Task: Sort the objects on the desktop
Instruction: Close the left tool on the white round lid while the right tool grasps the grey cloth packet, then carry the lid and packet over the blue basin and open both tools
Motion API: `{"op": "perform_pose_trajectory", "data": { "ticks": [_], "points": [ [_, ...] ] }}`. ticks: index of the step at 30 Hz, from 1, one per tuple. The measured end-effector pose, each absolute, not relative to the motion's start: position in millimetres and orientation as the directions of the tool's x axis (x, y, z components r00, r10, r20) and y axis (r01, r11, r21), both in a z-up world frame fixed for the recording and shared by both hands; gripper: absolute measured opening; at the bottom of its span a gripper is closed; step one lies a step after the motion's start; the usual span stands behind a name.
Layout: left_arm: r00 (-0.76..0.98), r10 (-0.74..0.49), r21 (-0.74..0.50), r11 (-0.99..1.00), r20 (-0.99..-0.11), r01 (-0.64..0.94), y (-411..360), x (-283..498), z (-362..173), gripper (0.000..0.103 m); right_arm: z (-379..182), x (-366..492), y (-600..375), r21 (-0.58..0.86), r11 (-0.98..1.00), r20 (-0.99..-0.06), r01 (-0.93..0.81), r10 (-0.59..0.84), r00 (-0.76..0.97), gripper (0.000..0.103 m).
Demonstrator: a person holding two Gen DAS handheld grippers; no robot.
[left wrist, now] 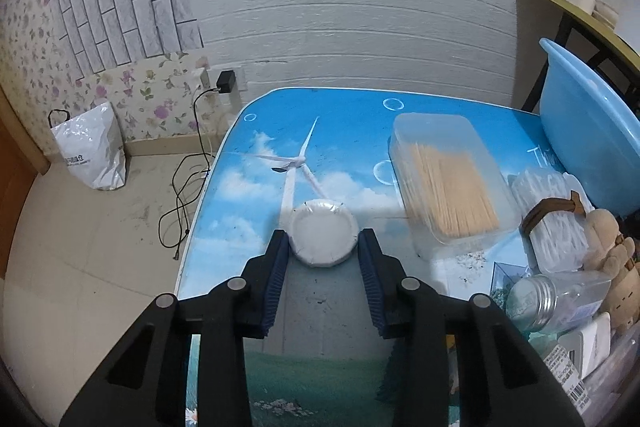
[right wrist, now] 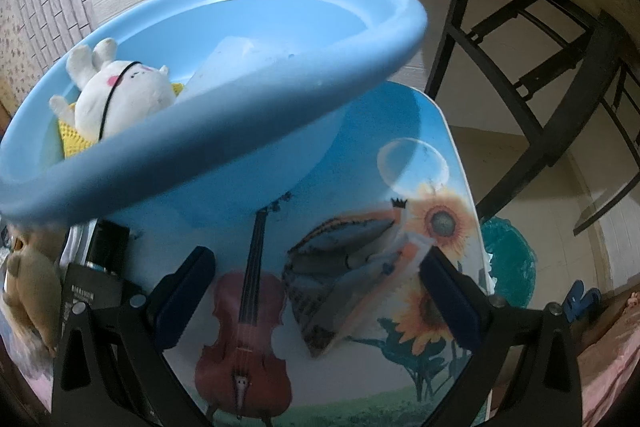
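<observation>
- A round white wrapped disc (left wrist: 323,239) is seen on the printed counter (left wrist: 248,195), clamped at both sides by the left claw (left wrist: 323,247).
- A clear box of wooden sticks (left wrist: 448,183) lies at its 2 o'clock.
- The blue basin (right wrist: 248,107) holding a white plush (right wrist: 120,91) is faced by the right claw (right wrist: 316,267), spread wide and empty.
- A white bag (left wrist: 92,151) stands on the floor at 9 o'clock.

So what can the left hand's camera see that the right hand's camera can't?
Only the left wrist view shows the round white plastic-wrapped disc gripped by the left gripper, the clear plastic box of wooden sticks and the white bag on the floor.

Only the right wrist view shows the white plush bunny in the basin, the clear pencil pouch and the open right gripper.

Both show the light blue plastic basin and the picture-printed tabletop.
</observation>
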State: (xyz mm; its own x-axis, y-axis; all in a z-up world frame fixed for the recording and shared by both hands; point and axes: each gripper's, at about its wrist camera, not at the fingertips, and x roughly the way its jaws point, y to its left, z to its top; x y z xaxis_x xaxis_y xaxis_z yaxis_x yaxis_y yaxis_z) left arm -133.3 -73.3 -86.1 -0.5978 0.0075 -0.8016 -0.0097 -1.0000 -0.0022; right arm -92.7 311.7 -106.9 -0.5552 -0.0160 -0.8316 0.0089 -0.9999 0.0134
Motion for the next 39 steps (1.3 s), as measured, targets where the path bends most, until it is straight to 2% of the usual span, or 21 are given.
{"op": "perform_pose_trajectory", "data": {
  "ticks": [2, 4, 5, 6, 13, 17, 26, 32, 39],
  "points": [
    [-0.601, 0.006, -0.001, -1.000, -0.800, -0.009, -73, -132, -86, 0.035, -106, -92, 312, 0.013, -1.000, -0.830, 0.009, -0.016, -0.558, 0.099],
    [-0.602, 0.005, -0.001, -1.000, -0.798, -0.007, -73, -133, -87, 0.034, -102, -89, 313, 0.014, -1.000, -0.815, 0.003, -0.013, -0.579, 0.073],
    [-0.603, 0.006, -0.002, -1.000, -0.798, -0.007, -73, -133, -87, 0.034, -99, -88, 314, 0.014, -1.000, -0.806, 0.001, -0.012, -0.591, 0.045],
    [-0.603, 0.013, -0.009, -1.000, -0.798, -0.009, -73, -133, -87, 0.034, -98, -88, 315, 0.015, -1.000, -0.807, -0.008, -0.008, -0.590, 0.043],
    [-0.611, 0.038, -0.025, -0.999, -0.791, -0.029, -70, -127, -79, 0.034, -94, -80, 330, 0.126, -0.991, -0.819, -0.034, -0.085, -0.567, 0.040],
    [-0.636, 0.052, -0.030, -0.999, -0.770, -0.045, -63, -119, -60, 0.034, -84, -67, 335, 0.123, -0.991, -0.820, -0.056, -0.069, -0.568, 0.039],
    [-0.723, 0.112, -0.034, -0.992, -0.682, -0.122, -26, -105, 5, 0.034, -20, -48, 337, 0.140, -0.990, -0.735, -0.034, -0.081, -0.673, 0.039],
    [-0.747, 0.224, -0.053, -0.968, -0.625, -0.246, 22, -107, 38, 0.034, 4, -61, 313, 0.153, -0.986, -0.685, 0.072, -0.158, -0.711, 0.039],
    [-0.691, 0.356, -0.077, -0.913, -0.629, -0.400, 94, -115, 40, 0.034, 0, -90, 283, 0.169, -0.975, -0.698, 0.144, -0.221, -0.681, 0.039]
  ]
}}
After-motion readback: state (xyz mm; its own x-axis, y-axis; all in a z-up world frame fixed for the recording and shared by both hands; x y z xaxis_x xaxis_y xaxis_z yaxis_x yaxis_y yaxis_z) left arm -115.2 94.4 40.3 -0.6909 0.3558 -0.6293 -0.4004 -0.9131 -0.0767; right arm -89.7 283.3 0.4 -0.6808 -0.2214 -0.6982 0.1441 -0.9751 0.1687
